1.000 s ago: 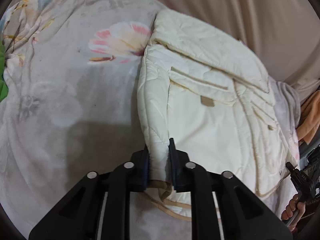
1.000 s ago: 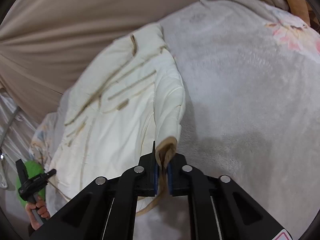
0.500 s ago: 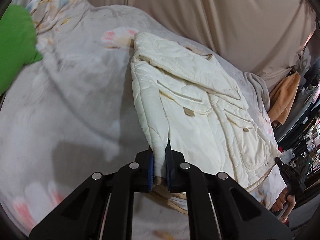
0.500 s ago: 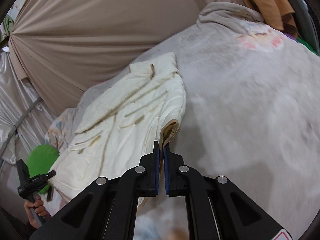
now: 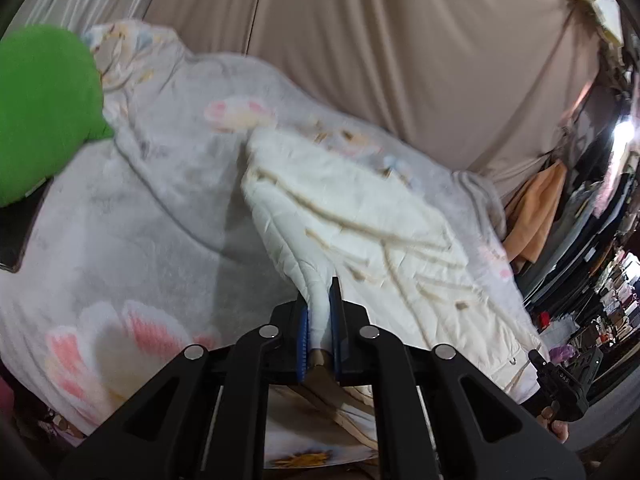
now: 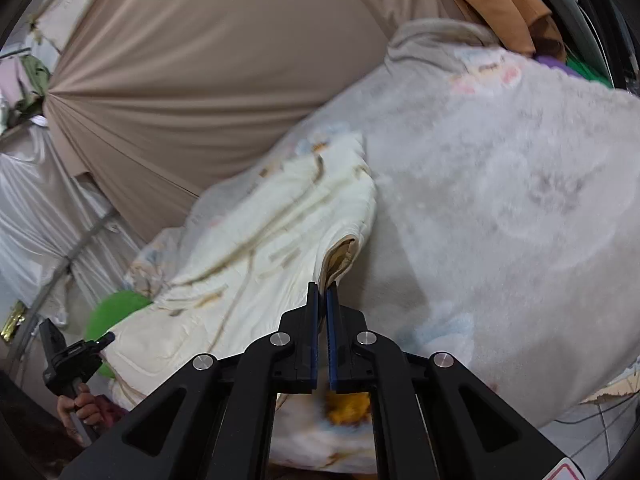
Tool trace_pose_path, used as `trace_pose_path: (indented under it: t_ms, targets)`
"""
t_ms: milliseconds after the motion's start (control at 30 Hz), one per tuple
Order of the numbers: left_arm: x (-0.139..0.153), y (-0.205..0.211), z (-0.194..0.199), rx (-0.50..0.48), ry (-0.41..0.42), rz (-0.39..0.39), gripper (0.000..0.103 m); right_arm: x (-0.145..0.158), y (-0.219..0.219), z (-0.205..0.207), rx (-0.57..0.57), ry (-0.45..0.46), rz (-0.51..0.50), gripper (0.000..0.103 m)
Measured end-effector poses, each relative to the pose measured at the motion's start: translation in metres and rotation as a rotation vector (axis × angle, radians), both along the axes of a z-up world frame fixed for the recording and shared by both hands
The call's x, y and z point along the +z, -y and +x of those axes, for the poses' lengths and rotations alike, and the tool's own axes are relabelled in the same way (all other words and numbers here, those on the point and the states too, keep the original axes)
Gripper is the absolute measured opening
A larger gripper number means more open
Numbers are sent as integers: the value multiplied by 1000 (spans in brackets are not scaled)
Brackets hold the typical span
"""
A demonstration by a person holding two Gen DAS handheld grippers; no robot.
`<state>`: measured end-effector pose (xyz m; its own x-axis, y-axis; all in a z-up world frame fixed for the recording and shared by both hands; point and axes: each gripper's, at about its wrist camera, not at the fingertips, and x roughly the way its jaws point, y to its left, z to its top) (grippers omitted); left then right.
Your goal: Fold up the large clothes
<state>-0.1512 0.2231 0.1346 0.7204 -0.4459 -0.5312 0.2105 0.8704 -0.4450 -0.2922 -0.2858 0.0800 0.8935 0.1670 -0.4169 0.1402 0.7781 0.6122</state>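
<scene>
Beige drapes fill more of both views than before; both grippers, left (image 5: pixel 320 312) and right (image 6: pixel 322 300), have risen, fingers clamped on the jacket (image 5: pixel 360 216) edge toward 12 o'clock.

Ahead of me a taupe curtain (image 5: pixel 400 60) hangs in long folds as the back wall, gathered to a point at the left of my right view. Beside it I see a shiny white drape (image 6: pixel 36 216). Below lies a bed under a grey fleece blanket (image 5: pixel 132 216) printed with pink and white flowers. A green cushion (image 5: pixel 40 108) sits at its far left corner. To the right I make out an orange garment (image 5: pixel 536 216) hanging, dark crowded racks (image 5: pixel 612 280) and a bright lamp glare (image 5: pixel 622 130).
</scene>
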Motion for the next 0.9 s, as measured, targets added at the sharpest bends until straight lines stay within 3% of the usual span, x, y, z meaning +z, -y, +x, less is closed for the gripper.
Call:
trace_pose_path:
  t_ms: [133, 233, 333, 467, 600, 733, 900]
  targets:
    - [33, -2, -17, 3, 109, -46, 8, 47, 4, -17, -1, 150, -27, 4]
    - [54, 4, 0, 22, 171, -34, 8, 81, 11, -1, 22, 250, -56, 4]
    - [64, 14, 44, 44, 184, 3, 8, 108, 15, 46, 25, 287, -134, 4]
    - [54, 39, 140, 97, 116, 100, 8, 117, 24, 136, 24, 237, -164, 4]
    - [19, 71, 226, 151, 15, 209, 9, 97, 40, 222, -3, 132, -170, 4]
    - [-27, 92, 293, 170, -108, 265, 10, 55, 60, 294, -18, 6, -139, 4]
    - [-70, 100, 333, 163, -181, 278, 12, -8, 75, 356, -24, -157, -115, 4]
